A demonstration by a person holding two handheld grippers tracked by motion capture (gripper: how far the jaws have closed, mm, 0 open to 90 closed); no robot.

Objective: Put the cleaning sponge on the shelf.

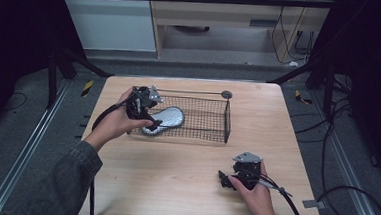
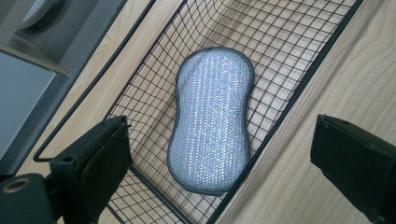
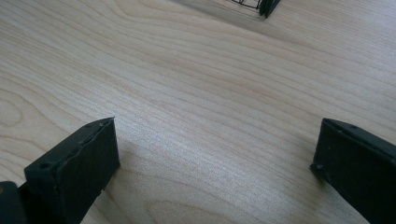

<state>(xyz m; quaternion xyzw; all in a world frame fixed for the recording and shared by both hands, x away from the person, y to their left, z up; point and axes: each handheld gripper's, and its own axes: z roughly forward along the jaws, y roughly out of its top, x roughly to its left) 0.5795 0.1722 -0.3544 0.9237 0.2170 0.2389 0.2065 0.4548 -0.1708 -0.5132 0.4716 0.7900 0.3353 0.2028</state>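
hovering with the left gripper [image 2: 219, 154], fingers spread wide and empty, over the silver scrub pad [image 2: 212, 123] lying flat in the wire basket [image 1: 213, 120] on the desk, likely poised to descend and pinch its edges; right gripper [image 1: 230, 181] idle, released.

The right gripper [image 3: 215, 163] is holding its two black fingers [image 3: 79, 163] wide apart, hovering low over bare wooden worktop [image 3: 196, 93]. A corner of the wire basket [image 3: 259, 5] is peeking in at the top edge.
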